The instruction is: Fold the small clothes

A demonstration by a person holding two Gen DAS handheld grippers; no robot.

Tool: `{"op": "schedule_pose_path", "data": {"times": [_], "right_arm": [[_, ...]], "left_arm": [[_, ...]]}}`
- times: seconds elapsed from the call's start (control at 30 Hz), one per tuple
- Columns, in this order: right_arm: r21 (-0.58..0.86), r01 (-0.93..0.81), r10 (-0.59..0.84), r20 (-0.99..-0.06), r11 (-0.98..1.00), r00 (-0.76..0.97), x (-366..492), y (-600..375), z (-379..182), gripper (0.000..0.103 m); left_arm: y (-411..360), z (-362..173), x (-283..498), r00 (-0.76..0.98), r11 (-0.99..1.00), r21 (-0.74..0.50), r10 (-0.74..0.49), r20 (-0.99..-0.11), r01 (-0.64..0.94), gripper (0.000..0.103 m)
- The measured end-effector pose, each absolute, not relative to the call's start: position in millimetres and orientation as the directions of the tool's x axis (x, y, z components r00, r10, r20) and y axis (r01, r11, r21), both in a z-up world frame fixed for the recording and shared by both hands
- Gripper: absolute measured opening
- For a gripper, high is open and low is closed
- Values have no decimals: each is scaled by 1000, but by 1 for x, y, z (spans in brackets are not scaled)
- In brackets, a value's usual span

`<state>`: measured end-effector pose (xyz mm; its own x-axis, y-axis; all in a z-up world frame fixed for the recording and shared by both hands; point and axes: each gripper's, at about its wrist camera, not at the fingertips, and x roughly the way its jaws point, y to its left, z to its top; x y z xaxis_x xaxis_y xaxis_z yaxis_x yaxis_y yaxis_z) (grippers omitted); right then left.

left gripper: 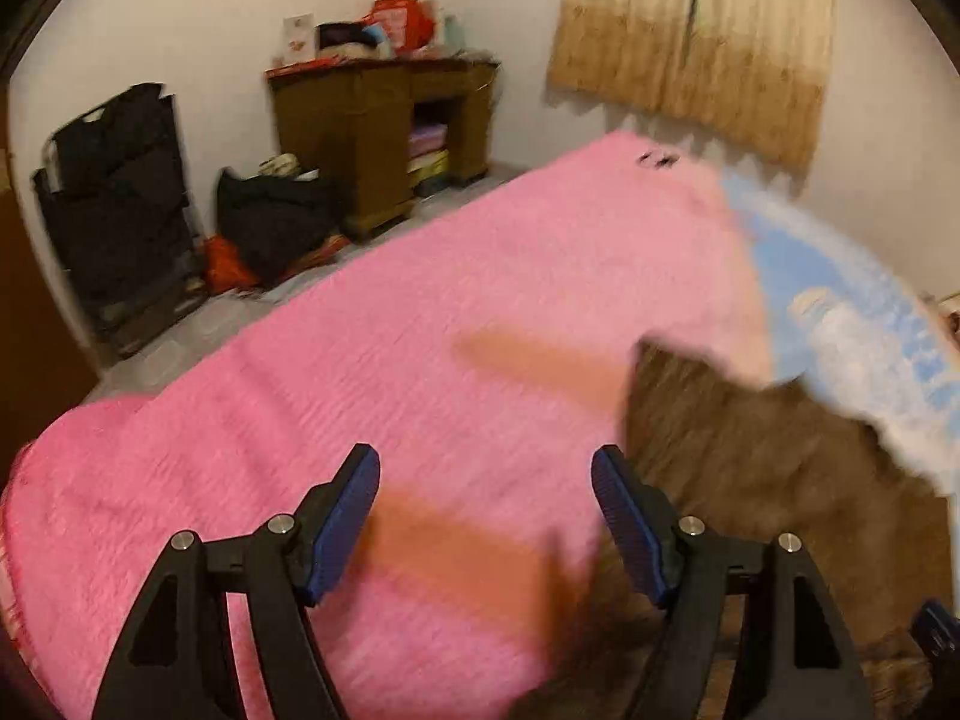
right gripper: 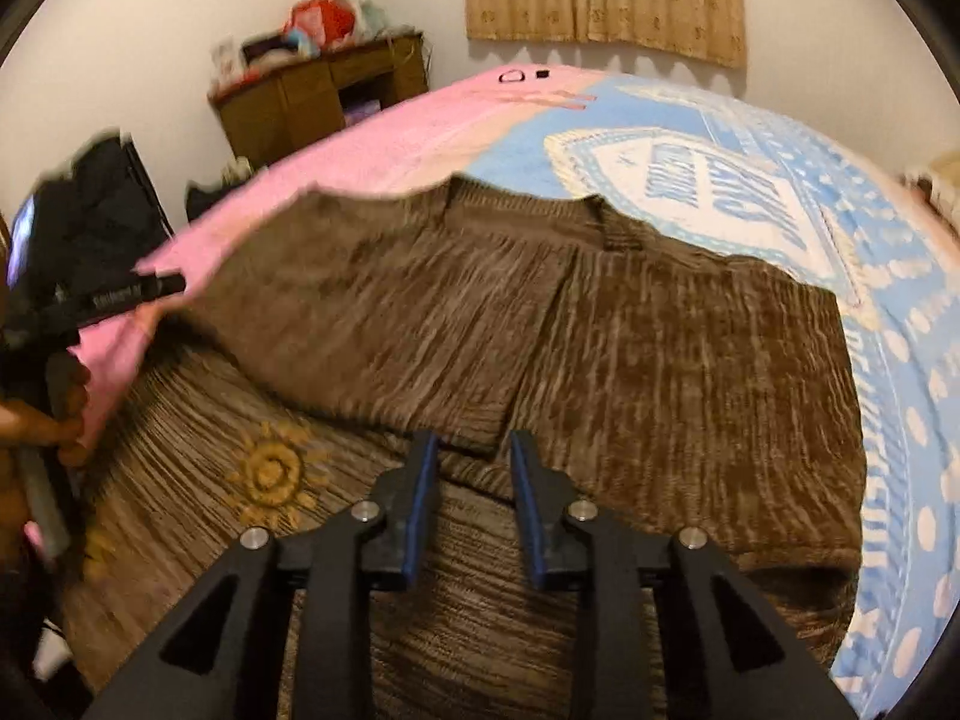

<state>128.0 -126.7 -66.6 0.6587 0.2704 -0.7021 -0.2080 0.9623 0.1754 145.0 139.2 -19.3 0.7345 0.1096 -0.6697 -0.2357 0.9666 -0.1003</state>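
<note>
While the left tool hangs above the bed with its blue-padded jaws spread wide and nothing between them, the right tool sits low over the brown garment with its jaws a narrow gap apart. No cloth is clamped between the right tool's pads; a folded edge of the garment lies just past their tips, toward twelve o'clock.

In the right wrist view the brown garment, a ribbed, velvety piece with a neckline at its far edge, spreads from the tips outward, one part lying flat toward three o'clock and a folded flap toward ten o'clock. A yellow sun design shows on the layer underneath, at about nine o'clock from the tool. At the nine o'clock edge of this view a hand grips the left tool's handle.

In the left wrist view the same garment lies at four o'clock from the tool, which is over a pink blanket. Beyond the garment, toward two o'clock, a blue and white blanket covers the rest of the bed. Farther out, a wooden cabinet with clutter on top stands against the wall at eleven o'clock, and a tan curtain hangs at one o'clock.
</note>
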Motion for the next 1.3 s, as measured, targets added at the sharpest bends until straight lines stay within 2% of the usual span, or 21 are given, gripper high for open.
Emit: {"op": "schedule_pose_path", "data": {"times": [0.17, 0.23, 0.33, 0.4, 0.43, 0.57, 0.63, 0.7, 0.73, 0.8, 0.87, 0.97, 1.03, 1.1, 1.23, 1.3], "right_arm": [[151, -158, 219, -655, 976, 724, 160, -136, -45, 31], [159, -166, 230, -665, 973, 711, 182, -133, -49, 31], [196, -193, 275, -700, 961, 659, 211, -126, -67, 31], [187, -156, 243, -753, 970, 611, 229, -125, -90, 31], [198, -162, 256, -729, 967, 634, 229, -126, -90, 34], [226, -143, 265, -724, 964, 636, 239, -131, -92, 35], [247, -135, 275, -717, 960, 641, 238, -135, -89, 35], [233, -108, 243, -696, 966, 675, 223, -141, -78, 36], [236, -97, 234, -671, 967, 704, 209, -148, -71, 40], [254, -96, 244, -649, 962, 720, 186, -158, -63, 40], [227, -84, 217, -666, 970, 714, 160, -170, -63, 40], [115, -52, 119, -710, 992, 694, 124, -185, -74, 40], [54, -14, 49, -744, 998, 667, 103, -199, -87, 40], [92, 8, 61, -724, 996, 687, 82, -218, -88, 41], [77, 57, 20, -751, 995, 660, 55, -227, -83, 41], [112, 61, 38, -719, 992, 694, 35, -230, -74, 42]], "left_arm": [[84, -6, 186, 752, 995, -95, -32, -658, -41, 74], [63, -19, 203, 735, 999, -51, -25, -678, -13, 74], [70, -55, 232, 658, 988, 22, 119, -743, -153, 74], [92, -63, 238, 655, 980, -89, 52, -754, -180, 78], [97, -60, 237, 665, 976, -111, 42, -745, -186, 78], [108, -51, 237, 625, 968, -7, 156, -765, -250, 78], [121, -42, 219, 639, 967, -74, 101, -763, -242, 78], [121, -34, 196, 665, 974, -91, 70, -744, -205, 78], [119, -29, 180, 678, 980, -69, 76, -731, -184, 78], [110, -28, 155, 694, 988, -27, 86, -714, -150, 78], [98, -36, 134, 704, 996, 3, 66, -707, -90, 78], [94, -62, 124, 672, 990, 103, 138, -728, -92, 78], [98, -66, 124, 677, 994, 55, 105, -728, -95, 78], [105, -61, 122, 660, 996, 7, 65, -748, -90, 78], [117, -44, 90, 671, 1000, -9, 12, -742, -28, 78], [122, -37, 61, 701, 1000, 8, -2, -713, 11, 78]]}}
